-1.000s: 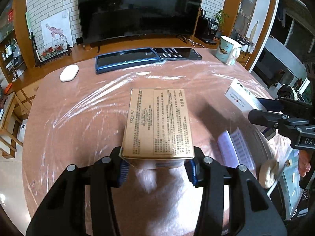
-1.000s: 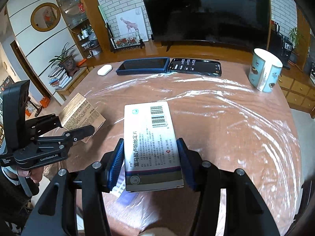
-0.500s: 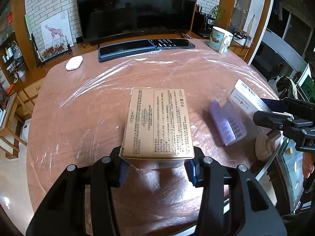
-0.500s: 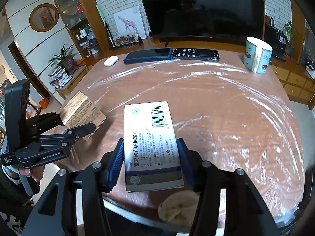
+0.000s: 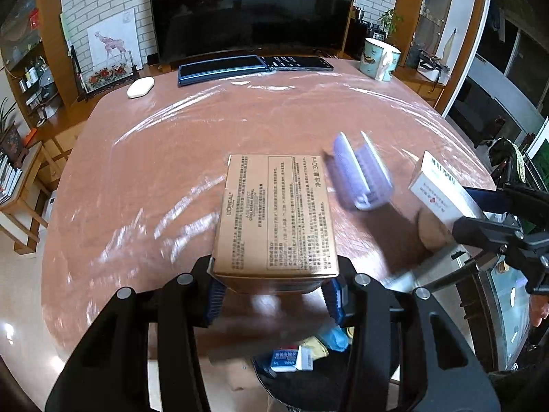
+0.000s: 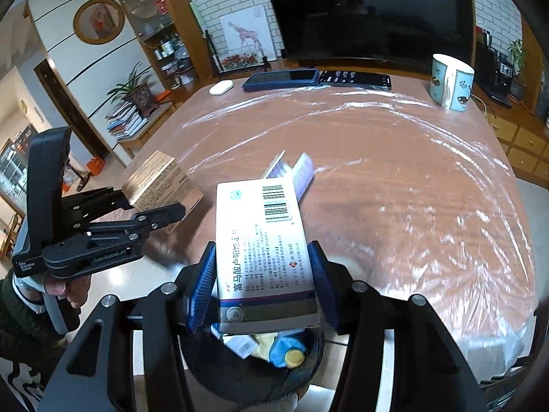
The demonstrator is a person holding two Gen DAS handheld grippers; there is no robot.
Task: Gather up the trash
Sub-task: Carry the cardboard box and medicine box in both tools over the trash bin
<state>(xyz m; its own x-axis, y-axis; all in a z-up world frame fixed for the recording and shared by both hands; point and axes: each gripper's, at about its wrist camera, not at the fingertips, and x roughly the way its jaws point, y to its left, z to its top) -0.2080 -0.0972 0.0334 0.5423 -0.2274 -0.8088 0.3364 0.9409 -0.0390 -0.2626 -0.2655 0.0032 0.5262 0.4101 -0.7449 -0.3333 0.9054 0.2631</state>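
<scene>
Bin now below; fingers clamp medicine box.

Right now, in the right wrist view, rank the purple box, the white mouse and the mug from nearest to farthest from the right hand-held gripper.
1. Purple box: just beyond the white box held by the right hand-held gripper, mid-table.
2. Mug: far right corner of the table.
3. White mouse: far left edge, roughly as far as the mug; too close to call.

Tan L'Oréal carton and white medicine box, each held level above a dark trash bin; purple box blurred on tabletop.
</scene>
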